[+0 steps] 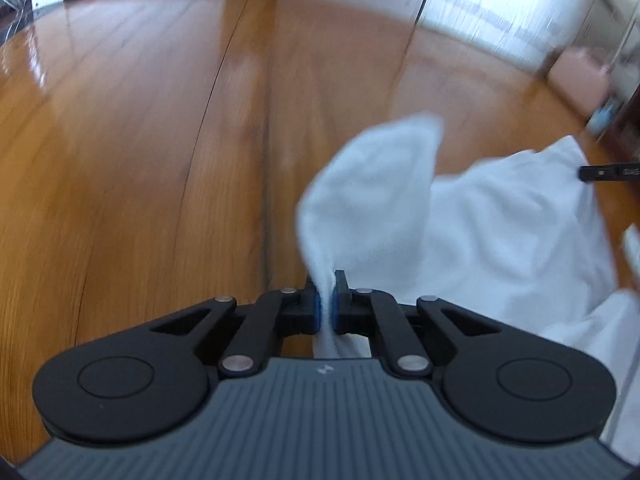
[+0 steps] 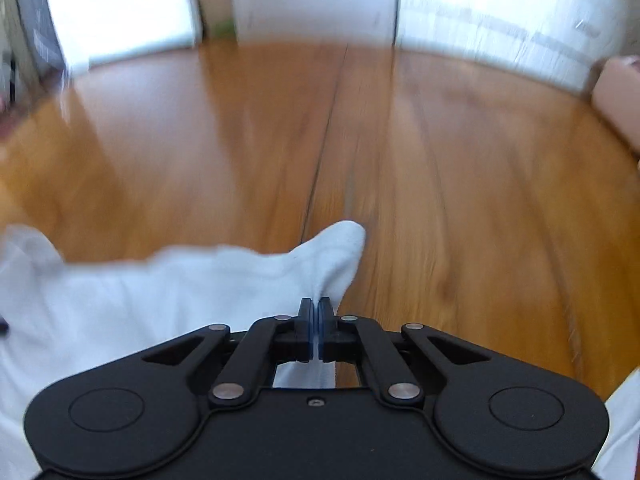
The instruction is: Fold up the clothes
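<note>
A white garment [image 1: 480, 232] hangs between my two grippers above the wooden table [image 1: 140, 140]. My left gripper [image 1: 327, 280] is shut on one corner of it, and the cloth stands up in a peak ahead of the fingers and spreads to the right. My right gripper [image 2: 319, 306] is shut on another corner of the same garment [image 2: 120, 300], which spreads to the left. The tip of the right gripper [image 1: 608, 172] shows at the right edge of the left wrist view. Both views are blurred by motion.
The wooden table [image 2: 440, 180] runs far ahead with a seam down its middle. A pinkish box [image 1: 580, 76] sits at the far right edge, also in the right wrist view [image 2: 616, 96]. Bright windows lie beyond the far edge.
</note>
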### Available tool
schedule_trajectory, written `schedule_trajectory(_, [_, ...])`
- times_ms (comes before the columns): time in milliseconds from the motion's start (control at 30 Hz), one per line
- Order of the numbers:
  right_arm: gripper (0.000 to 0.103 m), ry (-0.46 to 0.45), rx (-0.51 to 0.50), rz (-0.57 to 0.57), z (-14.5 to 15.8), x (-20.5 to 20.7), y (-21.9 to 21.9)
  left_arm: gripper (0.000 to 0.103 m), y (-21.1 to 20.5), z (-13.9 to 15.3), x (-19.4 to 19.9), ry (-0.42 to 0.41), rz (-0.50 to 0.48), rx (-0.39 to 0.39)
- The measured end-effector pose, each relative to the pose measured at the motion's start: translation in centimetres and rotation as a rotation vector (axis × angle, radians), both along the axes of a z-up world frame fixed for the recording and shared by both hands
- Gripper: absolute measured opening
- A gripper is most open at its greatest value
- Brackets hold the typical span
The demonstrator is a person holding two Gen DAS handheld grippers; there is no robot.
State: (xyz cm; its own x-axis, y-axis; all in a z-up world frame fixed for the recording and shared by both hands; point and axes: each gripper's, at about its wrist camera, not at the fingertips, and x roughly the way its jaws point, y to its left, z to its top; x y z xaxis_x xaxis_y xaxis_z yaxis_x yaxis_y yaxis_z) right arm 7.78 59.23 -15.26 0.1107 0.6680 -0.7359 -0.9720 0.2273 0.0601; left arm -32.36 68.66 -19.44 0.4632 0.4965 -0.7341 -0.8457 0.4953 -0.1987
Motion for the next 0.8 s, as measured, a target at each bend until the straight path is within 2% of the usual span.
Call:
schedule_trajectory(100, [0.001, -0.053, 0.151, -0.050, 4.6, 1.6, -0.5, 0.005, 1.2, 4.8, 0.9, 0.011, 0.001, 0.150])
schedule_trajectory(200, [0.001, -0.086, 0.286, -0.105, 9.4, 3.8, 0.0, 0.005, 4.9, 9.1, 1.7, -0.040, 0.046, 0.274])
schedule_trajectory(233, [0.001, -0.108, 0.320, -0.133, 10.6, 4.5, 0.5, 0.007, 6.4, 9.9, 2.1, -0.066, 0.088, 0.326])
schedule_trajectory(267, [0.001, -0.123, 0.341, -0.161, 11.4, 5.0, 1.1, 0.013, 8.0, 10.4, 2.7, -0.071, 0.124, 0.365])
schedule_trajectory(300, [0.002, -0.133, 0.359, -0.189, 12.1, 5.6, 1.7, 0.026, 9.5, 10.2, 3.5, -0.033, 0.147, 0.378])
schedule_trajectory(333, [0.008, -0.132, 0.366, -0.213, 12.2, 6.1, 2.5, 0.070, 10.9, 10.0, 4.4, 0.005, 0.171, 0.392])
schedule_trajectory(367, [0.020, -0.131, 0.363, -0.235, 12.1, 6.5, 3.2, 0.086, 12.1, 9.7, 5.0, 0.045, 0.191, 0.388])
schedule_trajectory(400, [0.033, -0.129, 0.331, -0.253, 11.7, 6.6, 3.7, 0.084, 12.3, 9.1, 5.2, 0.090, 0.203, 0.348])
schedule_trajectory(433, [0.053, -0.109, 0.299, -0.279, 11.1, 6.7, 3.5, 0.083, 12.6, 8.6, 5.4, 0.134, 0.216, 0.308])
schedule_trajectory(467, [0.054, -0.089, 0.267, -0.305, 10.5, 6.8, 3.2, 0.085, 12.4, 8.0, 5.3, 0.158, 0.220, 0.272])
schedule_trajectory(500, [0.054, -0.062, 0.241, -0.322, 9.7, 6.9, 2.7, 0.085, 11.2, 7.5, 4.9, 0.143, 0.208, 0.247])
schedule_trajectory(567, [0.054, 0.035, 0.214, -0.298, 7.7, 6.5, 0.0, 0.085, 8.7, 6.6, 4.3, 0.116, 0.181, 0.194])
schedule_trajectory(667, [0.055, 0.171, 0.130, -0.264, 3.9, 5.2, -4.5, 0.084, 3.3, 4.8, 3.4, 0.121, 0.126, 0.120])
schedule_trajectory(733, [0.054, 0.222, 0.081, -0.216, 2.0, 4.1, -7.1, 0.083, 0.1, 3.8, 3.0, 0.108, 0.079, 0.079])
schedule_trajectory(800, [0.054, 0.217, 0.038, -0.172, 0.9, 2.7, -9.5, 0.078, -3.3, 3.2, 2.3, 0.076, 0.040, 0.032])
